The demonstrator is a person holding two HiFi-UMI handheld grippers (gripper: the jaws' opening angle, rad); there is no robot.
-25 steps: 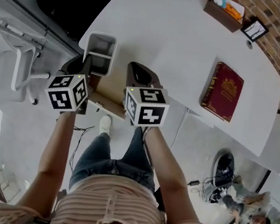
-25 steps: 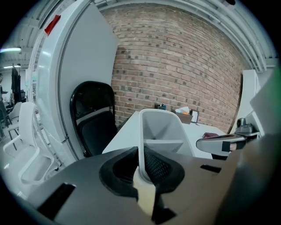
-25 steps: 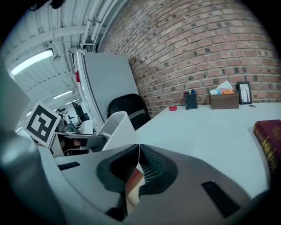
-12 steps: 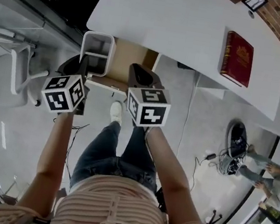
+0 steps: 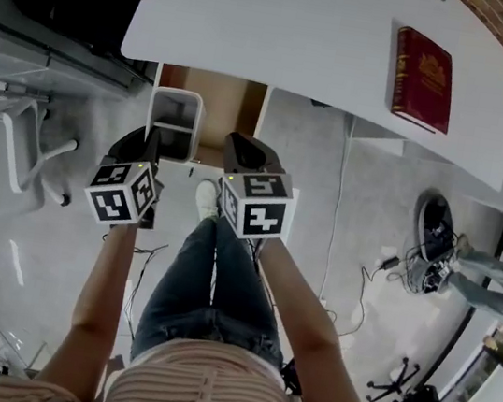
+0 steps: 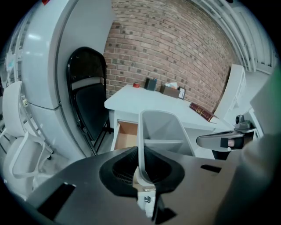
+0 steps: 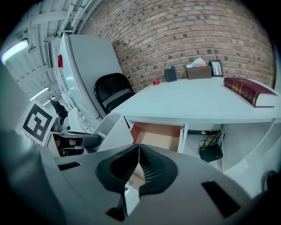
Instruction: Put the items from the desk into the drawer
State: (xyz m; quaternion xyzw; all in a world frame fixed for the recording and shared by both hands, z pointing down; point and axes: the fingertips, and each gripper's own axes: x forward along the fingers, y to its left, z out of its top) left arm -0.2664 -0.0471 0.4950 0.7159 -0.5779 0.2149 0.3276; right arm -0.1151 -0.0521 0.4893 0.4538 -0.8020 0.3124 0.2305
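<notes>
**A:** Question: why does the left gripper [image 6: 139,169] pinch only one wall of the white bin [image 6: 164,132]?

**B:** Clamping on that thin side wall is probably the only purchase a two-jaw claw gets on it. The divided bin hangs clear of the desk [image 5: 289,22], just short of its near edge by the left corner, beside the open drawer [image 7: 158,136] below.

**A:** And the right gripper [image 7: 137,167]?

**B:** Its jaws are pressed together on nothing. I'd guess it is kept free for the red book [image 5: 425,67], which lies by the near edge toward the right corner.
</notes>
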